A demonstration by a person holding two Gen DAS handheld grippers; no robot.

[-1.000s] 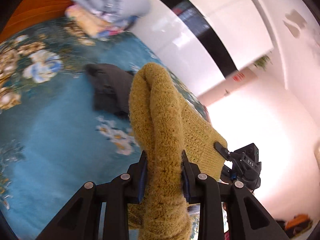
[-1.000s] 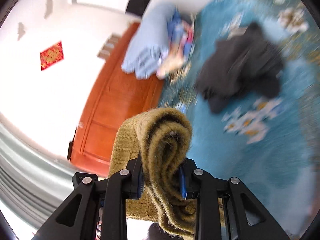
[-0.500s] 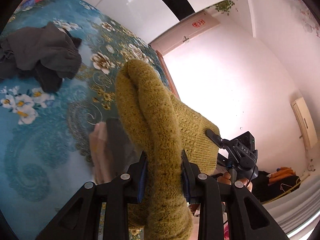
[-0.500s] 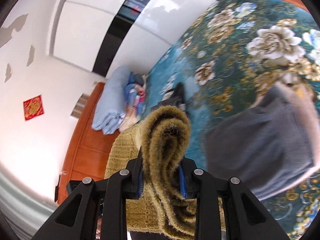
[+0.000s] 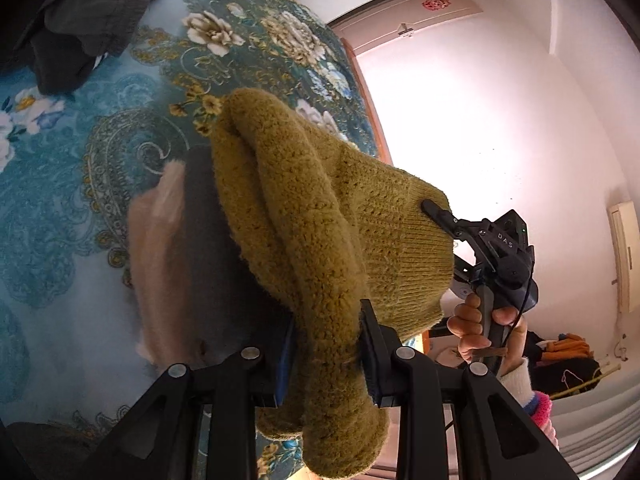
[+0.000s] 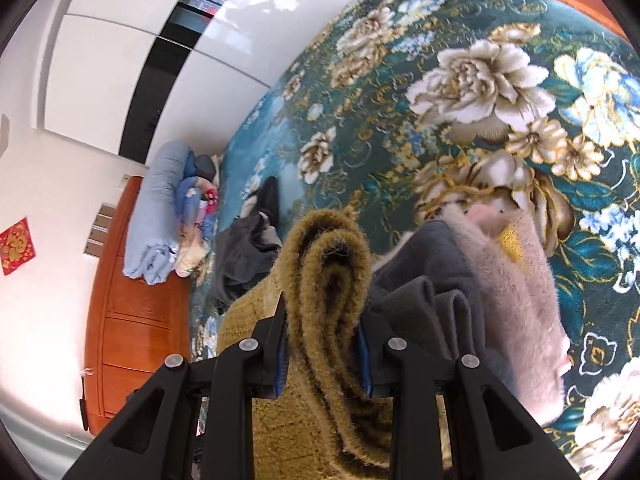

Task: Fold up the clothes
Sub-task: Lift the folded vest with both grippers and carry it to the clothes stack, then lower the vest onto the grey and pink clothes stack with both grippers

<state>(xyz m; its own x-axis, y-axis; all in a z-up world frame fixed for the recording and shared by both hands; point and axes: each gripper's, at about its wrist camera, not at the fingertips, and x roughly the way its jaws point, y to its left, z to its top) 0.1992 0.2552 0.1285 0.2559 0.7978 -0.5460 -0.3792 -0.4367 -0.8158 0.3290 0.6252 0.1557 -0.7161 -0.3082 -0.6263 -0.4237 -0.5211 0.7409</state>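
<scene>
A folded olive-green knit sweater (image 5: 320, 220) hangs between my two grippers, lifted above the bed. My left gripper (image 5: 326, 352) is shut on one bunched edge of it. My right gripper (image 6: 323, 344) is shut on the other edge of the sweater (image 6: 328, 264), and it also shows in the left wrist view (image 5: 440, 216) at the far side of the sweater. Below the sweater lies a stack of folded clothes, dark grey on pale pink (image 5: 160, 248), also seen in the right wrist view (image 6: 516, 280).
The bed has a teal floral cover (image 6: 440, 80). A crumpled dark garment (image 5: 84, 28) lies farther up the bed. Rolled blue bedding (image 6: 156, 216) sits by the orange wooden headboard (image 6: 132, 320). White wardrobe doors and walls stand around.
Both grippers have carried the sweater along the bed, from near the dark garment to above the folded stack. Both stay shut on it.
</scene>
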